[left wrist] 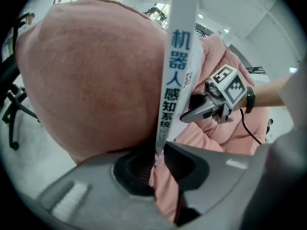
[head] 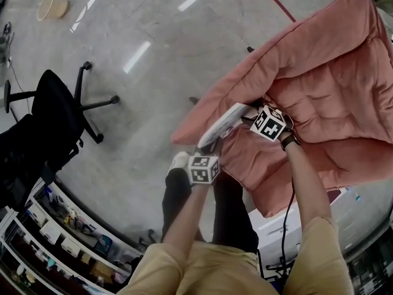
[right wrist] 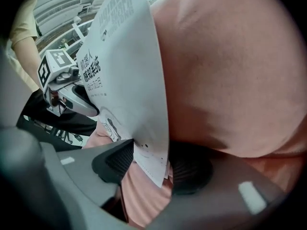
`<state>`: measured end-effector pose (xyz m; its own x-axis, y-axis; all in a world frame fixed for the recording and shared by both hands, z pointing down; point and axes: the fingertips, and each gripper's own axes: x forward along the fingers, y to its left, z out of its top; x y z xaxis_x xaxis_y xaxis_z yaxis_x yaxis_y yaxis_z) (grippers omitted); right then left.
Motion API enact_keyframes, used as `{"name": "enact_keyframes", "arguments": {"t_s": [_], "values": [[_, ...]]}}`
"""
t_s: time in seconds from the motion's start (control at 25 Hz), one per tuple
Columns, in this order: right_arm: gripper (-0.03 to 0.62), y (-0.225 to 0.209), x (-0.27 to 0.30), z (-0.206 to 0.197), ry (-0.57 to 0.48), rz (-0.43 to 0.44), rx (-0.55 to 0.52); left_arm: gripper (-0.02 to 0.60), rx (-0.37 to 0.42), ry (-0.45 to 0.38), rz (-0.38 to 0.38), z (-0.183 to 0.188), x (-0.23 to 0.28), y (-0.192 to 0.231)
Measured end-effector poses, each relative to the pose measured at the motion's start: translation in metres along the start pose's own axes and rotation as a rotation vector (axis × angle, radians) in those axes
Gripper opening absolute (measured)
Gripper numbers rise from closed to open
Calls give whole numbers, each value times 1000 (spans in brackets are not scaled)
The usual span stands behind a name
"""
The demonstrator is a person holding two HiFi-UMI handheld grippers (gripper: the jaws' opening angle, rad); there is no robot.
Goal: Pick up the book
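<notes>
A thin white book (head: 226,123) with blue print on its spine stands on edge against the front of a pink cushioned seat (head: 325,85). In the left gripper view its spine (left wrist: 175,71) runs up from my left gripper (left wrist: 160,164), whose jaws are shut on the lower end, with a fold of pink cushion (left wrist: 96,75) just below. In the right gripper view the book's cover (right wrist: 124,66) fills the gap of my right gripper (right wrist: 151,164), and both pads meet its lower corner. Seen from the head, my left gripper (head: 209,146) holds the near end and my right gripper (head: 249,117) the far end.
The pink cushion (right wrist: 225,75) presses close on the book's right side. A black office chair (head: 55,112) stands on the grey floor to the left. Shelves (head: 55,226) line the lower left, a white cabinet (head: 276,226) sits under the seat, and a pale round bowl (head: 52,6) lies at the far left.
</notes>
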<state>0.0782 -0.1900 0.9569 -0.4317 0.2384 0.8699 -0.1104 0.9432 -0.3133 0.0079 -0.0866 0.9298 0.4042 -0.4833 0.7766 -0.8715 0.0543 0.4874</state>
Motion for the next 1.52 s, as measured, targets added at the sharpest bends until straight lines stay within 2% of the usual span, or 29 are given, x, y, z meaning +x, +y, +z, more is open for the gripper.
{"name": "enact_keyframes", "arguments": {"t_s": [0.16, 0.36, 0.6, 0.68, 0.84, 1.04, 1.2, 1.32, 1.52], "values": [[137, 9, -12, -9, -34, -16, 36, 48, 33, 28, -4, -5, -6, -5], [55, 45, -24, -24, -56, -18, 137, 43, 27, 77, -15, -10, -18, -15], [52, 96, -38, -39, -121, -77, 324, 43, 89, 127, -5, -17, -41, -17], [51, 125, -38, -48, -118, -66, 391, 43, 115, 159, -1, -25, -52, -18], [54, 192, -37, -65, -141, -35, 571, 43, 158, 254, -42, -56, -76, -26], [54, 260, -35, -75, -183, -54, 801, 41, 285, 372, -109, -88, -111, -33], [54, 303, -42, -76, -250, -99, 938, 41, 406, 420, -161, -100, -136, -44], [54, 329, -53, -71, -320, -156, 1037, 41, 489, 427, -191, -102, -156, -56], [54, 350, -89, -63, -494, -285, 1181, 41, 611, 378, -257, -89, -184, -85]]}}
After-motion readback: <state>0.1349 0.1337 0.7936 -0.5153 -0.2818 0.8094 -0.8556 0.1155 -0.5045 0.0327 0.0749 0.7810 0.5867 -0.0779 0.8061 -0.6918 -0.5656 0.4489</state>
